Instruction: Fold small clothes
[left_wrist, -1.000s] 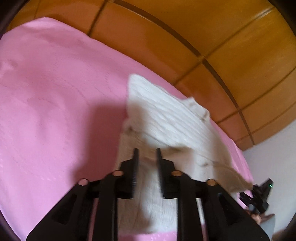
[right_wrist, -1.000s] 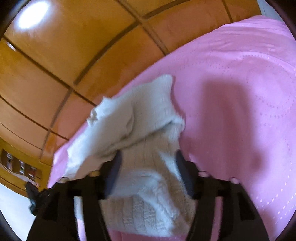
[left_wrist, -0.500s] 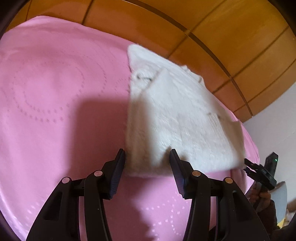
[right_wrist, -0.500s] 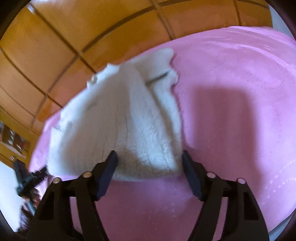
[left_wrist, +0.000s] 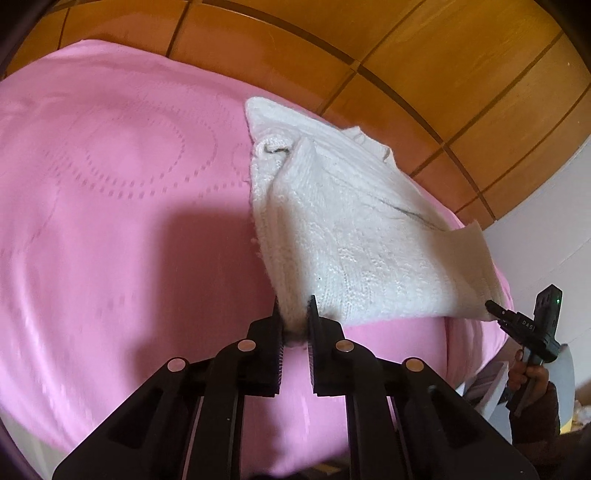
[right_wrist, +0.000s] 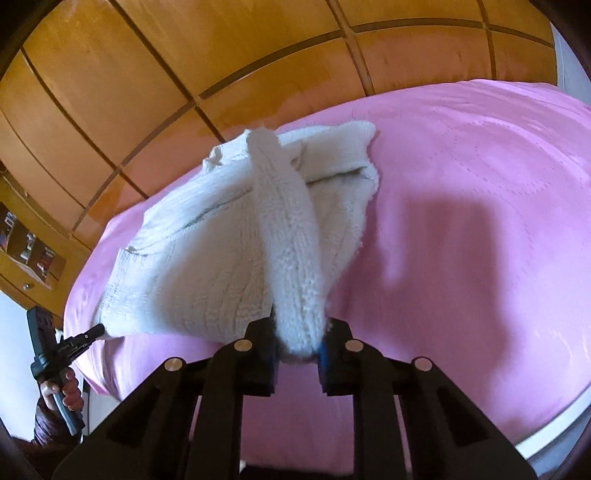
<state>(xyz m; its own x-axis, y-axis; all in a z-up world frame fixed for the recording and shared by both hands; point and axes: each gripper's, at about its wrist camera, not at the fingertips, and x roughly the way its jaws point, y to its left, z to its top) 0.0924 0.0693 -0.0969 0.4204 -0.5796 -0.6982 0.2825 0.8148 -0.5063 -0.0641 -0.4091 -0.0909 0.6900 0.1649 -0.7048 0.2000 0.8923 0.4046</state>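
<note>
Left wrist view, lower centre: left gripper (left_wrist: 294, 314) has just been closing, and its jaws now pinch the near left corner of the knit (left_wrist: 354, 236). The white knit lies folded on the pink sheet (left_wrist: 122, 206), running from frame centre toward the right. At the right edge the right gripper (left_wrist: 493, 308) bites the knit's other near corner; a hand (left_wrist: 526, 373) holds its grip. Wooden panels (left_wrist: 424, 62) fill the top of the frame.

Right wrist view, lower centre: right gripper (right_wrist: 298, 338) has also just been closing, and its jaws are clamped on a thick bunched fold of the knit (right_wrist: 207, 258). That fold rises as a ridge from the jaws up to frame centre; the rest of the knit spreads to the left on the sheet (right_wrist: 480, 221). At lower left the left gripper (right_wrist: 98, 329) grips the far corner, with a hand (right_wrist: 64, 389) on its handle. Wooden panels (right_wrist: 166, 66) cover the top. A shadow falls on the sheet right of the knit.
</note>
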